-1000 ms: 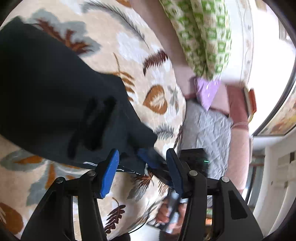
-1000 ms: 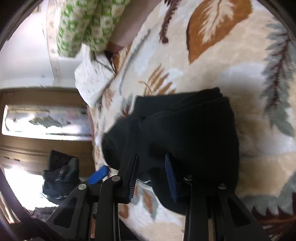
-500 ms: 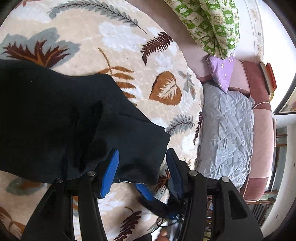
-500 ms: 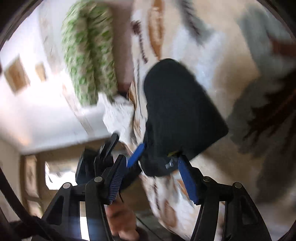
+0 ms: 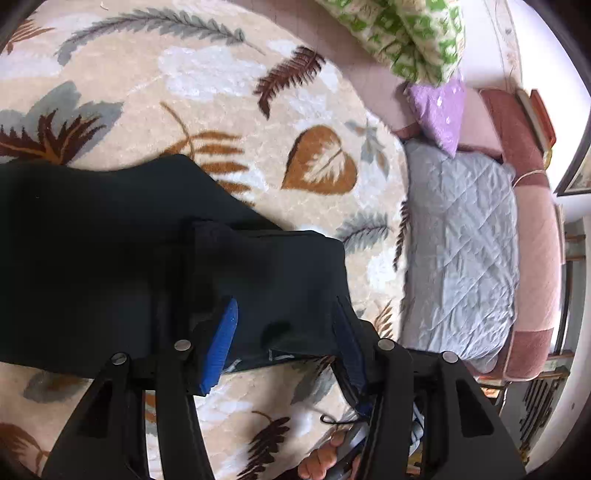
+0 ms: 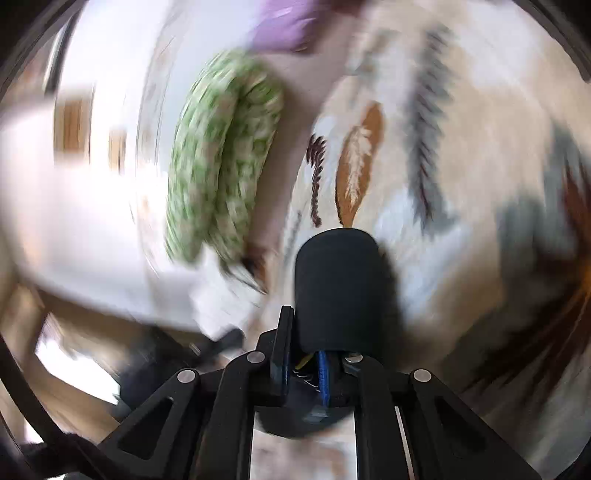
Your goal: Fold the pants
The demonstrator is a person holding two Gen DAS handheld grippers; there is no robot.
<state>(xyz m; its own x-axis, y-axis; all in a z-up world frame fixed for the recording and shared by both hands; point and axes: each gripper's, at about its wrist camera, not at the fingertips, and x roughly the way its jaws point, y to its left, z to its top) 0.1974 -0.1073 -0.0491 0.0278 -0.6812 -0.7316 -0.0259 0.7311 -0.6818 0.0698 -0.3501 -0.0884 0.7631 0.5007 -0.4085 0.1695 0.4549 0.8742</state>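
The black pants (image 5: 110, 258) lie partly folded on a leaf-patterned blanket (image 5: 229, 85), filling the left and middle of the left wrist view. My left gripper (image 5: 288, 332) is open, its blue-padded fingers straddling the pants' near edge without pinching it. In the blurred right wrist view my right gripper (image 6: 304, 354) is shut on a fold of the black pants (image 6: 340, 288), which rises dark and rounded from between the fingers.
A green-and-white patterned pillow (image 5: 406, 33), a purple pillow (image 5: 439, 107) and a grey quilted pad (image 5: 461, 251) lie to the right, by a pink padded edge (image 5: 535, 229). The green pillow also shows in the right wrist view (image 6: 218, 158). A hand (image 5: 325, 461) shows below.
My right gripper closed on the pants' edge and swung fast, blurring its view. My left gripper pulled back a little and stayed open over the cloth.
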